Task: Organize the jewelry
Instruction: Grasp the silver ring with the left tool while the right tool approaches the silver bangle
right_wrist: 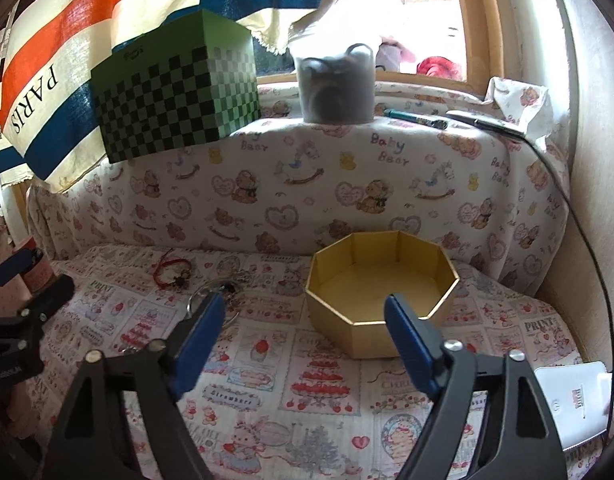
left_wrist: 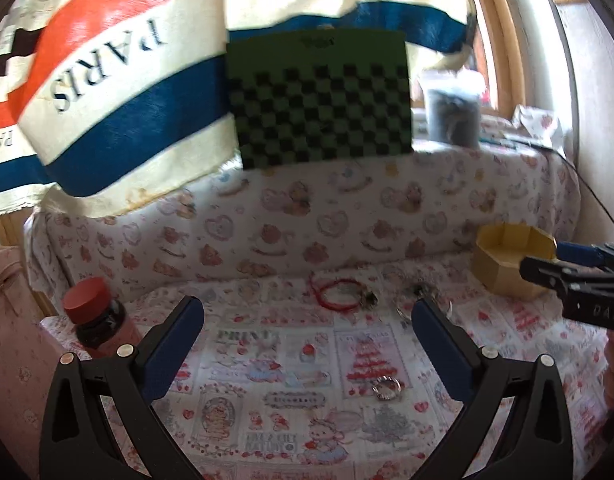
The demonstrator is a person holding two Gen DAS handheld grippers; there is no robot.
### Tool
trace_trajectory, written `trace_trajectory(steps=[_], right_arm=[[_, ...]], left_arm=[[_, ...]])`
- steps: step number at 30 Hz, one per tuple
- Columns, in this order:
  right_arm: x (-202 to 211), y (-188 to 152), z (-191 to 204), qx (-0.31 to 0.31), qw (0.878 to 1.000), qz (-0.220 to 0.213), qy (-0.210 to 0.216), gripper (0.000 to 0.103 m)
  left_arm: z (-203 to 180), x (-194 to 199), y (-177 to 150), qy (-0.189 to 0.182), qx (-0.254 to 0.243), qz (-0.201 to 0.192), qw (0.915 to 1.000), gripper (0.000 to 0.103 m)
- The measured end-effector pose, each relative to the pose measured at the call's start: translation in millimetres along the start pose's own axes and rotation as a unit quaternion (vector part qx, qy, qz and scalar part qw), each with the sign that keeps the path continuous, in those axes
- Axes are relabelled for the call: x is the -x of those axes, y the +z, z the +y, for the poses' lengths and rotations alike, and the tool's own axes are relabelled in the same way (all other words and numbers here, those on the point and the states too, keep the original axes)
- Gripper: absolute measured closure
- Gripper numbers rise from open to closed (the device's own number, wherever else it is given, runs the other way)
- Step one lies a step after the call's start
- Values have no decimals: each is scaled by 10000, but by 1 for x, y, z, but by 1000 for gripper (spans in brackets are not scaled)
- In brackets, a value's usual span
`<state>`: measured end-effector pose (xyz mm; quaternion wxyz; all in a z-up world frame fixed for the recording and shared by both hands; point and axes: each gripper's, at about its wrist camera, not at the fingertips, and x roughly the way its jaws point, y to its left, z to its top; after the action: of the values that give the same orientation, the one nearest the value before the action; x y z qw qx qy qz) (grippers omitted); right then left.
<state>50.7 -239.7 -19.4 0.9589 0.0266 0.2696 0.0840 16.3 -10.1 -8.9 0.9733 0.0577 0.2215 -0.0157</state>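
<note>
Green checkered box, red-capped bottle

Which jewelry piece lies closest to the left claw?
The small silver ring, alone on the cloth between the left claw's fingers; the red bracelet lies farther back.

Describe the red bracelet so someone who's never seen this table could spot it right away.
Start at the gold octagonal box on the printed cloth. To its left, near the padded back, lies the red bracelet, a thin cord loop. The silvery ring pieces beside it are metal; it alone is red.
</note>
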Motion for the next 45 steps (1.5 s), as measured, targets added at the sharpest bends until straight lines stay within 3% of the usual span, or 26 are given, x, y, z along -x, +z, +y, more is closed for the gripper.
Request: trace_trajectory(steps=[6,8,10,13,15,20,24,27,32,35,36,40,45], right_arm=[[-8,1,-9,-463,9953,499,686,67],[-11,1,-13,-654,9917,654,889,88],[-17,-2,-17,-965,9831,941,1242,94],[-20,-3,-12,-849,9838,1004,1217,94],[-19,-5,-4,-602,9876,958,1087,94],[-15,-7,8,-207,9895,944,1076,94],[-15,-7,10,-199,9896,935,1073,91],[-14,-8,9,-247,9900,937,1028,80],[-15,-9,9,-258,9900,968,992,77],[-15,-9,9,-231,9908,937,950,75],[-14,-9,10,-211,9914,912,919,75],[-13,-8,9,-192,9928,858,811,74],[-11,-10,10,-287,9890,975,1073,74]], left_arm=[[-3,-8,-1,-344,-11,530,9980,34],[-1,-15,-2,-472,160,842,9952,36],[7,-23,-4,-726,470,1136,9898,49],[18,-32,-8,-1092,873,1485,9790,67],[15,-34,-9,-1270,860,1599,9751,67],[-5,-22,-6,-1497,333,1466,9772,67],[-30,-21,-13,-1190,-339,1529,9805,67],[-39,-26,-18,-1157,-544,1667,9777,67],[-35,-42,-23,-1043,-392,1928,9749,68],[-32,-53,-24,-1116,-187,2149,9701,76],[-30,-54,-24,-1108,-133,2120,9709,84],[-24,-55,-24,-1006,-55,2119,9721,83],[-1,-49,-16,-949,397,1862,9771,83]])
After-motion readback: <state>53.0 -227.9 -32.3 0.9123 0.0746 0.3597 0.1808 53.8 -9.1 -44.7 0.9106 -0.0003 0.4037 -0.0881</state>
